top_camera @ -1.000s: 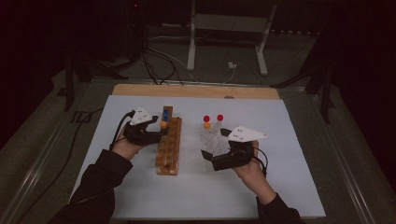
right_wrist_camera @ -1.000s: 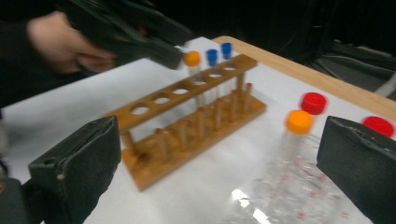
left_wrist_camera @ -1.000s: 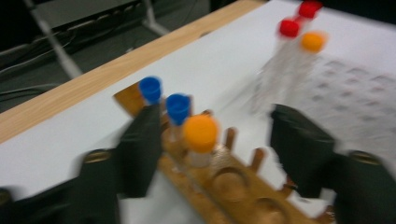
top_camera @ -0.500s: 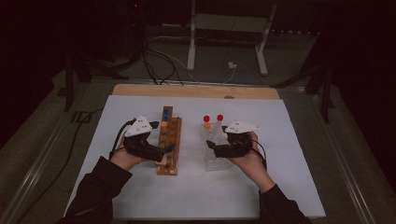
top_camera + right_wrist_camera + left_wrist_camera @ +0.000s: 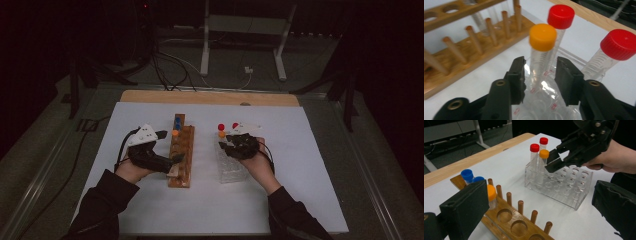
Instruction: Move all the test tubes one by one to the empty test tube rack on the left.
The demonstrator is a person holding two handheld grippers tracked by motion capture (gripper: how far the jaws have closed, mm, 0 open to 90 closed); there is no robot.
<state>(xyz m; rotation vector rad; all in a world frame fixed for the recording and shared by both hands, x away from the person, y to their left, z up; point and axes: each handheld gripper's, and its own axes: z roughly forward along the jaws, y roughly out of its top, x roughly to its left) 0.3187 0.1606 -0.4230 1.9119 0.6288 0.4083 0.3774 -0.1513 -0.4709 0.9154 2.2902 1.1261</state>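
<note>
Right gripper (image 5: 540,75) closing around orange-capped tube (image 5: 541,50) in clear acrylic rack (image 5: 574,195); jaws just narrowed, gaps either side, no grip yet.
Tube: clear plastic, graduated, ribbed round cap; two red-capped tubes (image 5: 561,17) at its 1–3 o'clock. Left gripper (image 5: 544,205) wide open, empty, over wooden peg rack (image 5: 181,155). Left gripper view adds blue-capped tubes (image 5: 467,175) and another orange cap (image 5: 491,192).

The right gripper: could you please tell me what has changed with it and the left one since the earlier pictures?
The right gripper moved forward over the clear rack; its jaws have just been closing around the orange-capped tube, with gaps showing on both sides. The left gripper opened beside the wooden rack. Both racks and the red-capped tubes stayed put.
</note>
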